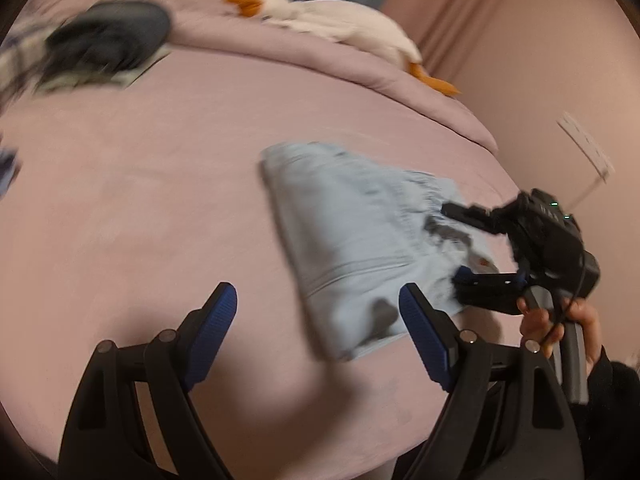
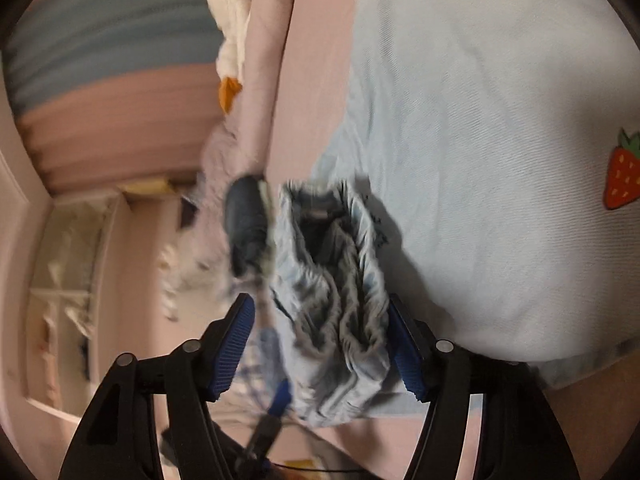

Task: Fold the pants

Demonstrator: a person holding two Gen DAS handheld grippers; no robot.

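On pink bed (image 1: pixel 140 200), light-blue pants (image 1: pixel 352 240), left fingers (image 1: pixel 318 334) spread empty, right fingers (image 2: pixel 320 344) apart around waistband (image 2: pixel 332 272).

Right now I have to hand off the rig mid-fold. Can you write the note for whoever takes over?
Left gripper: open, empty, above the bed beside the pants.
Right gripper: open, the bunched waistband between its fingers, not clamped.
Pants: light blue, in a folded bundle on the bed; strawberry patch facing up.
Done: at least one fold appears made.
Left: check for further folds, tidy, set aside.

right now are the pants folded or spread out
Folded: the pants lie as a compact layered bundle on the bed, gathered waistband bunched between the right gripper's fingers.
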